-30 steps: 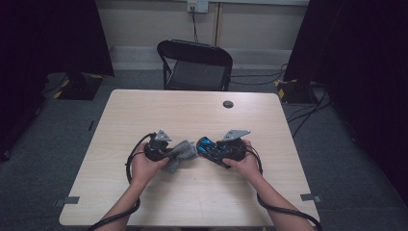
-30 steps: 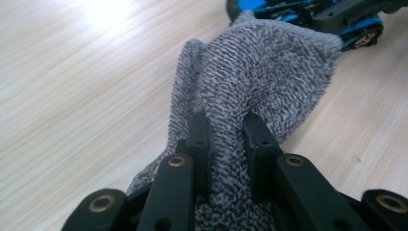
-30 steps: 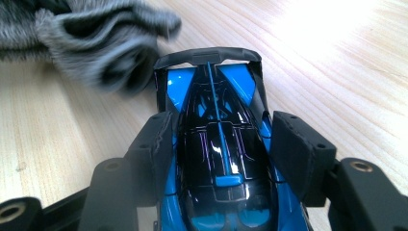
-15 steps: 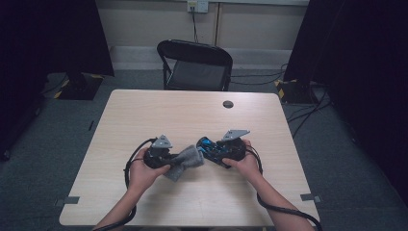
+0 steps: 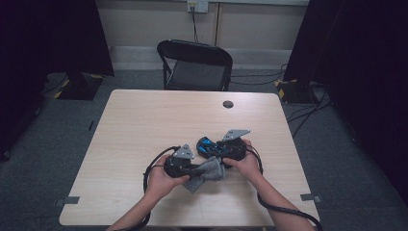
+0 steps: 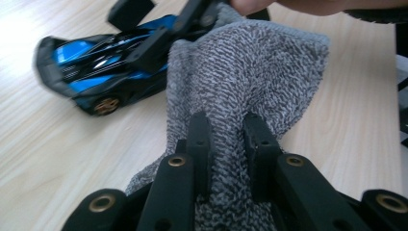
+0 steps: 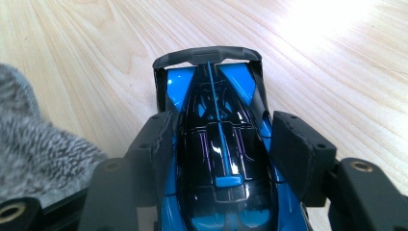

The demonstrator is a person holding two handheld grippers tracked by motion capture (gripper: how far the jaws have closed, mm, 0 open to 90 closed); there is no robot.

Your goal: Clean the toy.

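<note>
Your left gripper (image 6: 226, 139) is pinched nearly closed on a grey cloth (image 6: 250, 72); the cloth bunches between both pads and fans out ahead of them toward the car. Your right gripper (image 7: 221, 144) stands about half open, its pads pressed against the two flanks of a blue and black toy car (image 7: 219, 125), so it holds the car by its sides, with the far end of the car pointing away from you along the jaws.

In the high view both grippers meet near the middle of the bench's near half: the left gripper (image 5: 182, 162) with the cloth (image 5: 206, 172) just beside the right gripper (image 5: 226, 148) and the car (image 5: 208, 146). The cloth's far edge reaches up to the car's side; whether it touches the paint, you cannot tell.

The bench (image 5: 144, 120) has open wood all around your hands, widest toward the far edge. A small dark disc (image 5: 228, 104) lies near that far edge, well apart from the car. A chair (image 5: 195, 65) stands beyond the bench.
</note>
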